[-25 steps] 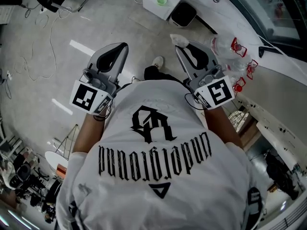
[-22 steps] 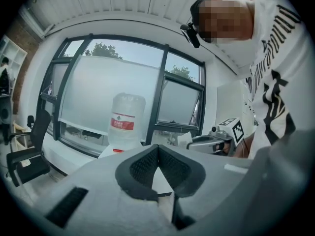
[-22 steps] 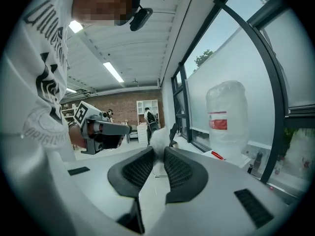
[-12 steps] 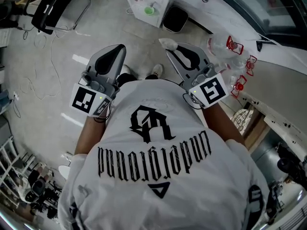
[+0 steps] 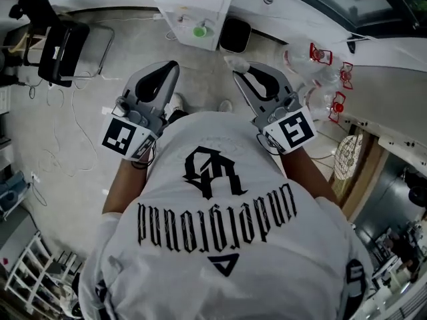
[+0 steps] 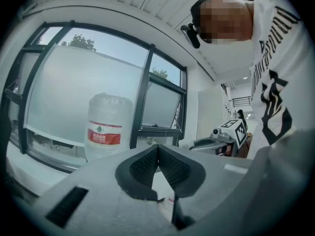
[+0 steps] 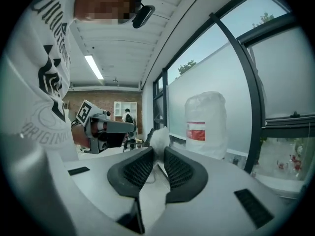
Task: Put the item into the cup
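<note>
Holding both grippers out roughly level in front of the chest, a person [image 5: 220, 232] in a white printed T-shirt stands over a pale floor [image 5: 200, 79].

Right gripper [image 7: 157, 163]: jaws part-way closed and clamped on a white crumpled item [image 7: 158, 137]. The item sits between the ribbed pads and sticks out past the tips. In the head view it shows as a small white tuft at that gripper's tip, up in the air and well above the floor. What the item is made of cannot be told.

Left gripper [image 6: 158, 150]: jaws meet at the tips with nothing between them. It is level with the right gripper, the two side by side but apart.

A water jug [image 6: 109, 127] with a red label stands by a dark-framed window [image 6: 147, 87] ahead of the left gripper.
</note>
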Tool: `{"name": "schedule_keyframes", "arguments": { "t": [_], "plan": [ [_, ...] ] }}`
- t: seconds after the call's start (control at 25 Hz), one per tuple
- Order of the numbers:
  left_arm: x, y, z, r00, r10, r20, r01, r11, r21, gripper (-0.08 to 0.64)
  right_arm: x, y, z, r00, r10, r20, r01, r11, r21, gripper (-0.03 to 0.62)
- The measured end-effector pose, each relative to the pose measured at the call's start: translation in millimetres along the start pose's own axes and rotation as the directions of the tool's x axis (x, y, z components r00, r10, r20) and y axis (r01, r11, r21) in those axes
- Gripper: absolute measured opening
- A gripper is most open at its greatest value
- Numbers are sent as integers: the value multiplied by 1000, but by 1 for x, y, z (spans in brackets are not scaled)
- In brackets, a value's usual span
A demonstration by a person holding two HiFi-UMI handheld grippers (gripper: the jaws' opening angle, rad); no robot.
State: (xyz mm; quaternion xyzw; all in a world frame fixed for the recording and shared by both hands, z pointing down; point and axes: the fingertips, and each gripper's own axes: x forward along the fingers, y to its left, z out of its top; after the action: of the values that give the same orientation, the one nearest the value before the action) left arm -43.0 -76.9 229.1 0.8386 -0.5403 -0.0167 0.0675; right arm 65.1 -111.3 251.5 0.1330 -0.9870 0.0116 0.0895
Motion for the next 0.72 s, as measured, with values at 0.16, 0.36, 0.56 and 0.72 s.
{"name": "schedule_keyframes", "arguments": {
  "t": [0.16,0.36,0.56,0.72],
  "plan": [
    [-11,28,7,998,-64,4,64,998,9,15,21,6,9,996,-87,11,86,996,18,75],
    [-31,64,15,990,-139,12,139,990,20,15,49,21,17,980,-197,23,196,980,45,75],
    [-50,89,12,978,-207,-5,207,978,21,15,73,38,18,965,-262,18,262,964,40,75],
    [-54,103,9,967,-254,-16,254,967,28,15,87,41,15,949,-315,3,315,948,52,75]
  ]
}}
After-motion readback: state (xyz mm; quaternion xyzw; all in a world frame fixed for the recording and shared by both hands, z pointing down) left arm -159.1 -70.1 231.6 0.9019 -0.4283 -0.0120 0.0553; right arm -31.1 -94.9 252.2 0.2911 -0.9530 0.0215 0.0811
